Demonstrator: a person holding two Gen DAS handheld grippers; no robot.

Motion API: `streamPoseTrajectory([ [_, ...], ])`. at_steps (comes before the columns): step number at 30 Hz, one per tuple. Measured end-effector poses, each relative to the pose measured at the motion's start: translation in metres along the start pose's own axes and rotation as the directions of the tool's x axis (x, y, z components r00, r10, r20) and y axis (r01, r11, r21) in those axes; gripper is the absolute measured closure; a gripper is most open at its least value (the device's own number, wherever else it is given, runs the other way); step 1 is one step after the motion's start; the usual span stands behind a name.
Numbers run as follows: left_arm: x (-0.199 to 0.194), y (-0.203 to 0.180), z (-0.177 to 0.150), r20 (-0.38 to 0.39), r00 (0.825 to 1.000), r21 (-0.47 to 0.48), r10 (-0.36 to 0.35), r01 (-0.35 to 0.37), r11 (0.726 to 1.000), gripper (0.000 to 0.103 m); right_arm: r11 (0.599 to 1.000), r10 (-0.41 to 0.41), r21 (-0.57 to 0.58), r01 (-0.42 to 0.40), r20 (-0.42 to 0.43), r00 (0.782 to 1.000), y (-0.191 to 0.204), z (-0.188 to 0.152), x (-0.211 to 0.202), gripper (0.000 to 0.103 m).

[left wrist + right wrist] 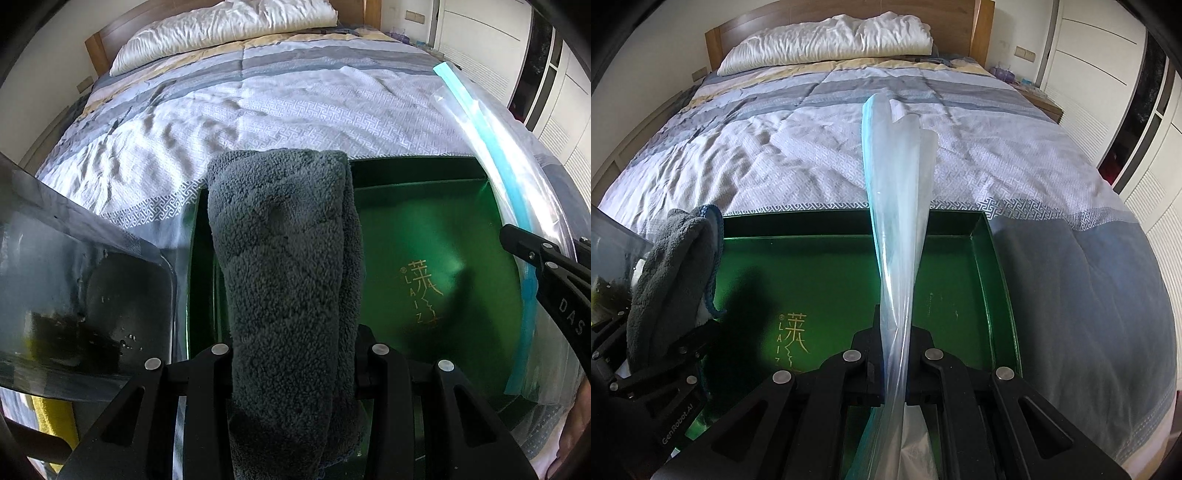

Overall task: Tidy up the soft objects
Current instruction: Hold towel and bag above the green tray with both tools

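Observation:
My left gripper (293, 354) is shut on a folded grey fleece towel (284, 266), which stands up between the fingers above the left side of a green tray (436, 236). The towel also shows at the left of the right wrist view (668, 266). My right gripper (895, 350) is shut on a clear plastic zip bag with a blue seal strip (897, 206), held edge-on over the green tray (990, 266). The bag also shows at the right of the left wrist view (491, 155). The right gripper's finger (546, 266) shows there too.
The tray lies on a bed with a patterned blue-grey and white quilt (775, 147) and a white pillow (827, 40) at the wooden headboard. A dark clear plastic sheet (74, 288) is at the left. White wardrobe doors (1108, 74) stand to the right.

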State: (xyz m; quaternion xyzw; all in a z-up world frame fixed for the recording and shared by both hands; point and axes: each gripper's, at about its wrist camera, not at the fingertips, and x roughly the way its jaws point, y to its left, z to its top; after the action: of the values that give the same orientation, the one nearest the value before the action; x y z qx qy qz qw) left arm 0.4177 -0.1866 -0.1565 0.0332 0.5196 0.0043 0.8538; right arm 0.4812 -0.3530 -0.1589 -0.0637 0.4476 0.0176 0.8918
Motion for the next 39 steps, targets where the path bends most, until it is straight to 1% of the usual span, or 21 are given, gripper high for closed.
streamPoseTrajectory([
  [17,0.006,0.004,-0.004,-0.006,1.0,-0.004,-0.009,0.009,1.0,0.07,1.0,-0.011,-0.014,0.011,-0.021,1.0,0.0,-0.001,0.006,0.097],
  [21,0.004,0.005,-0.004,0.007,1.0,-0.002,-0.007,0.007,1.0,0.07,1.0,-0.022,-0.017,0.021,-0.027,0.999,0.0,-0.001,0.008,0.092],
  [25,0.003,0.004,-0.003,0.013,1.0,0.001,-0.011,0.011,1.0,0.069,1.0,-0.02,-0.01,0.02,-0.03,0.999,-0.001,0.001,0.01,0.089],
  [39,0.004,-0.001,-0.003,0.018,1.0,0.015,-0.008,0.008,1.0,0.069,0.999,-0.027,-0.023,0.026,-0.043,0.999,0.0,0.003,0.013,0.088],
])
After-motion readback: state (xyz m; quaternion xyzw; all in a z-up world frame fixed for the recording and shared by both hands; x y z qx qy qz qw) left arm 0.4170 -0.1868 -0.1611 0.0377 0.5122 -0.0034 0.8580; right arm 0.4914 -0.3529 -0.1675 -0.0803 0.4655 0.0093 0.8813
